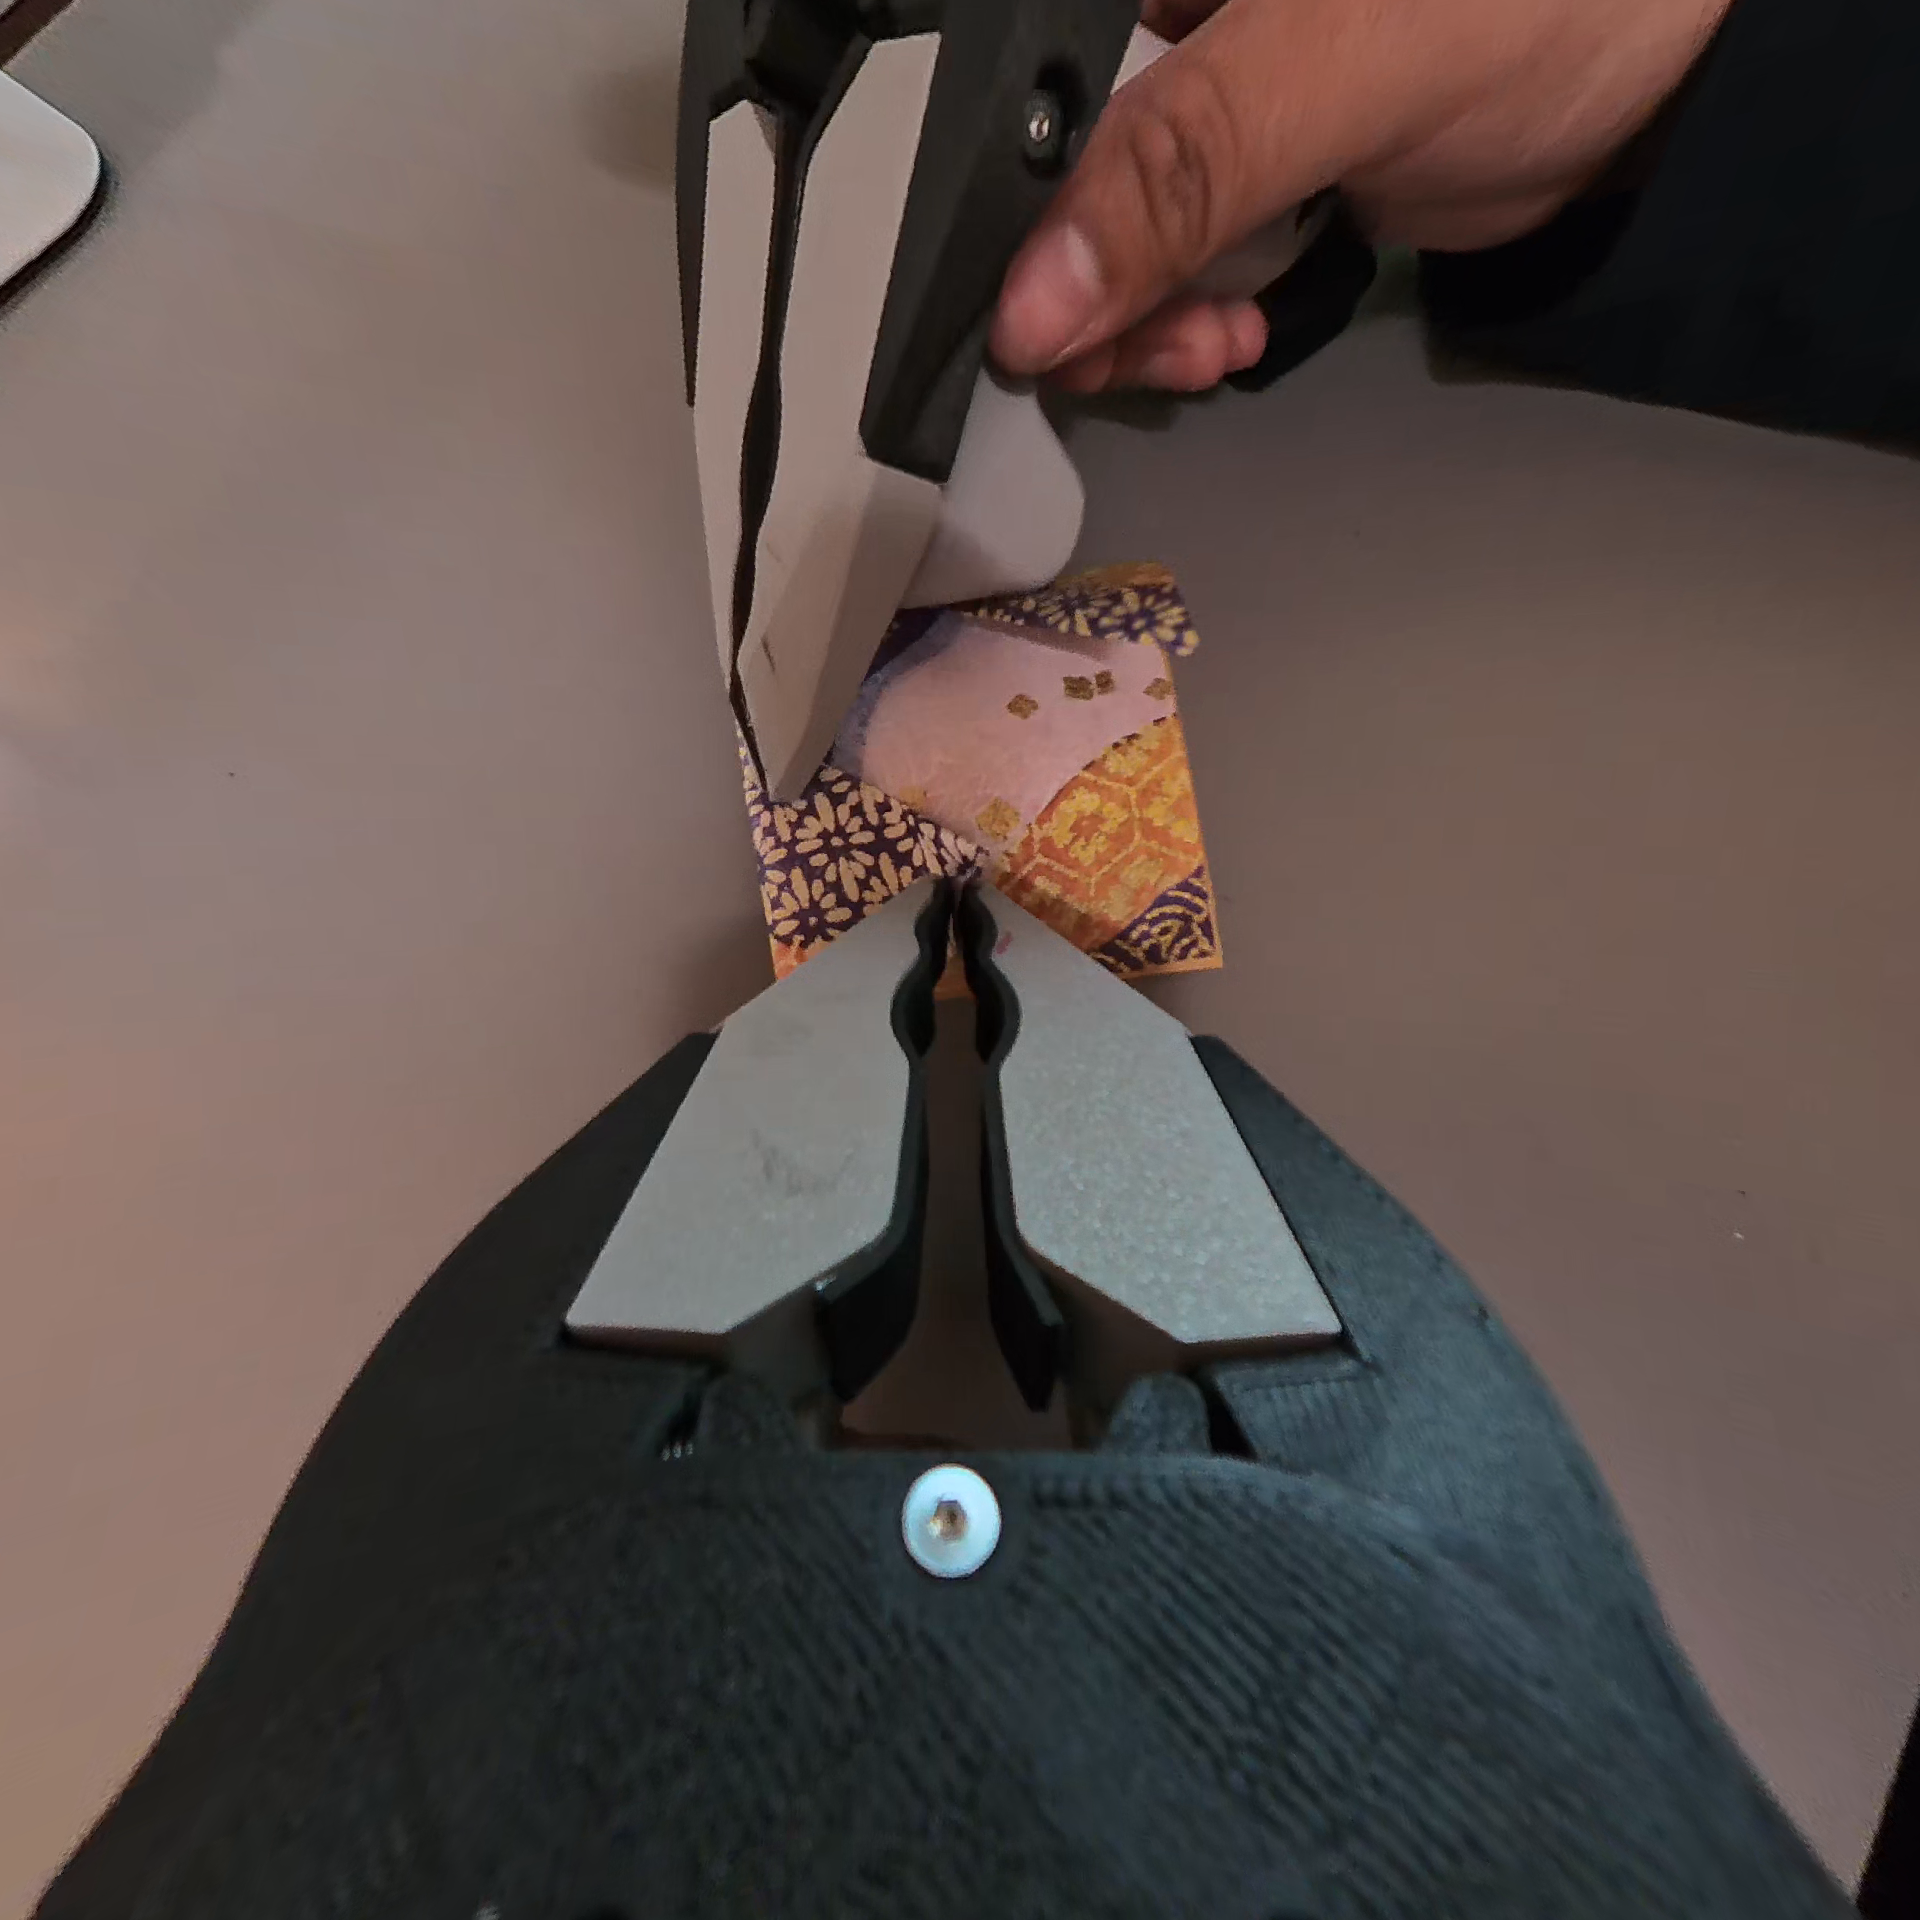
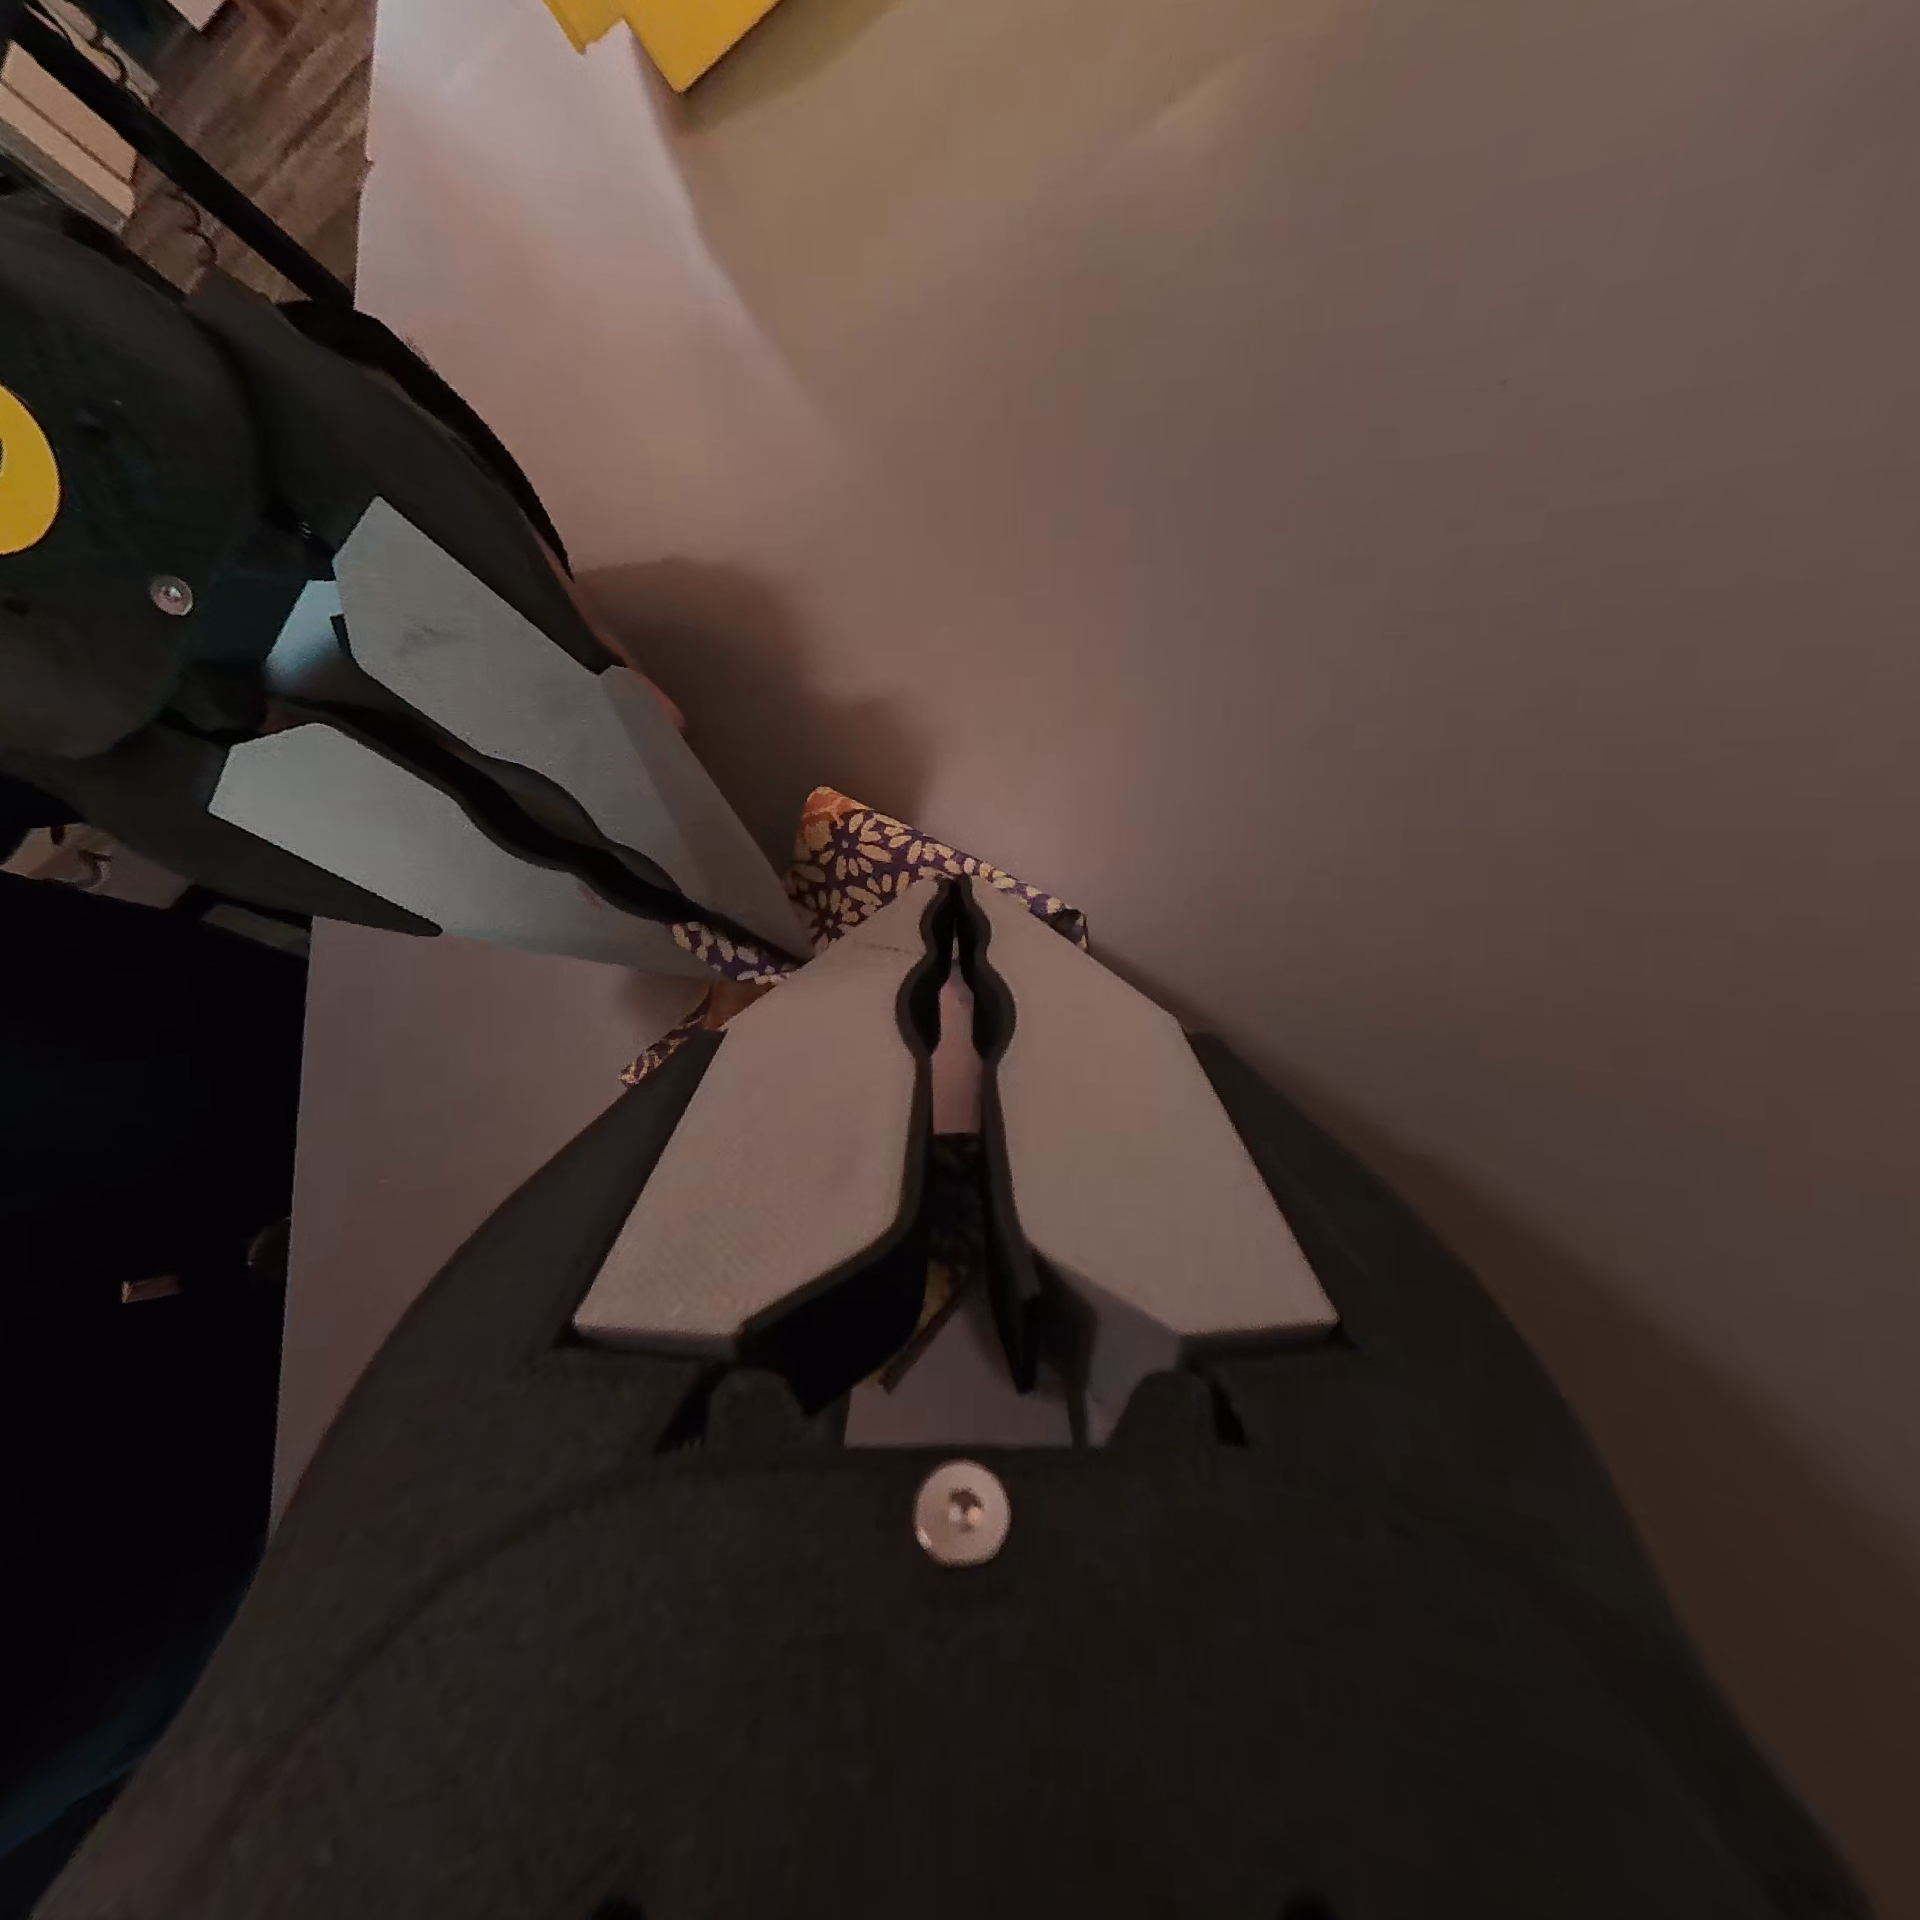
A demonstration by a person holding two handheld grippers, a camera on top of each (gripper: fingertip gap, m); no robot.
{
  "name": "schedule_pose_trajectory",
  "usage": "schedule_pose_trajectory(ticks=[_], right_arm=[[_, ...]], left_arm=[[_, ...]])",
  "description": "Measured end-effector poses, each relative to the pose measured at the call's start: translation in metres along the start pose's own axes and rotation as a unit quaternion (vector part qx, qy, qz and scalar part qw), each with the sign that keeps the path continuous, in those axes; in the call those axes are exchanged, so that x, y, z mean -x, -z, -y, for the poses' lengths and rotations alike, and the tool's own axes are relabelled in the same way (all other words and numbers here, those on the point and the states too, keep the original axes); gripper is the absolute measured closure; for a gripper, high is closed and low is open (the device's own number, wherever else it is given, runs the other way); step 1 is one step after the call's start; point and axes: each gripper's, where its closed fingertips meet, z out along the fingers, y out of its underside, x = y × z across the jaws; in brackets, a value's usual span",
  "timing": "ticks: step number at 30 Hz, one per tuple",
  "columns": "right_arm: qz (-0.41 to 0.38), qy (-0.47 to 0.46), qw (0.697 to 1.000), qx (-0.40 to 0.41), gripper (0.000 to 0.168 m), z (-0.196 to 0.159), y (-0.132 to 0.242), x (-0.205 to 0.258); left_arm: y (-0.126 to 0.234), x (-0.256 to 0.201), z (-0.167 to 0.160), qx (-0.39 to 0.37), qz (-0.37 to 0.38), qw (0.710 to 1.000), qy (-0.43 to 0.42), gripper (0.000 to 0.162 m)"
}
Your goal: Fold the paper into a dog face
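Paper (image 1: 1081,790), a patterned origami sheet in purple, gold and orange, is lying part-folded on the grey table (image 1: 1507,935), and both tools are working it at once. The left gripper (image 1: 958,896) is sitting with its jaws closed at the near flap's point, seemingly pinching paper there. The right gripper (image 1: 758,743), held in a hand (image 1: 1278,197), is pressing its closed tips onto the far left edge; whether it is actually nipping paper, I cannot tell. Risk from here: if the two pull against each other, the thin sheet could tear or crease crookedly, and a slipping tip could let the flap spring open.
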Motion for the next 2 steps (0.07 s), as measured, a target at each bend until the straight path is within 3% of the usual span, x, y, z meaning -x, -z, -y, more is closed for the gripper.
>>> schedule_pose_trajectory(ticks=[1,2], right_arm=[[-0.002,0.002,1.000,0.002,0.168,-0.0003,-0.0007,-0.0003],[-0.004,0.003,1.000,0.003,0.168,-0.0004,-0.0010,-0.0006]], left_arm=[[0.0000,-0.0007,0.0000,0.000,-0.002,1.000,0.001,0.160],[0.0001,-0.0017,0.0003,-0.001,-0.004,1.000,0.001,0.158]])
